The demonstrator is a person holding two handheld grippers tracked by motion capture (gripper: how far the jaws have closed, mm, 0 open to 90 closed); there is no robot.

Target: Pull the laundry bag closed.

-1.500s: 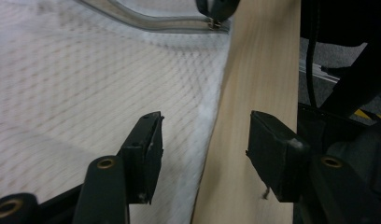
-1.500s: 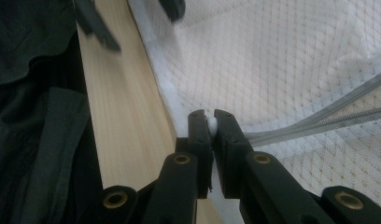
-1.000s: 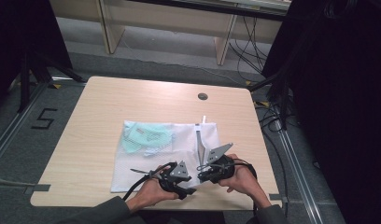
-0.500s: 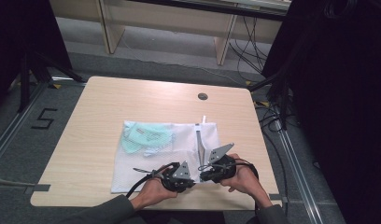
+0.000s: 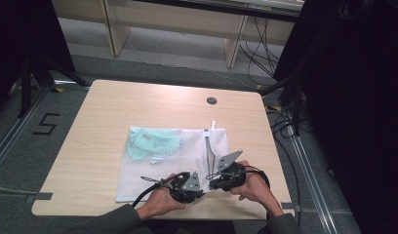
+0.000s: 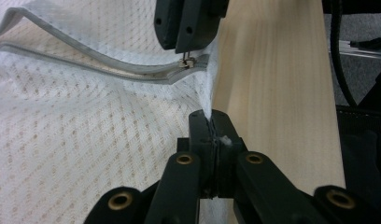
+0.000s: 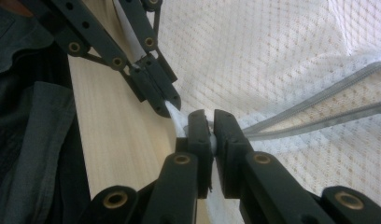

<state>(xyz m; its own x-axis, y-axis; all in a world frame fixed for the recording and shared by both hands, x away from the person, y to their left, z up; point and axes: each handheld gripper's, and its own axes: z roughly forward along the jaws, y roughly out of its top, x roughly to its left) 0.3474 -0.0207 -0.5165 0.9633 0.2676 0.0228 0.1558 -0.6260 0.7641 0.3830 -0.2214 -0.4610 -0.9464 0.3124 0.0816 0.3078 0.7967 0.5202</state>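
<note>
Two grippers meet at the near right corner of a white mesh zip-up laundry bag (image 5: 172,156) lying flat on the pale wooden counter (image 5: 94,131). Left gripper (image 6: 211,122) has just closed, pinching the bag's mesh edge. Right gripper (image 7: 211,125) is clamped near the grey zipper (image 7: 319,112), probably on its pull. Mint-green cloth (image 5: 150,144) sits inside the bag.

Two black tongs — left tongs (image 5: 201,194), right tongs (image 5: 210,182) — brass-coloured pivot rivets, grey three-cornered top plates, trailing black cables, dark grey-green sleeves at lower frame.
</note>
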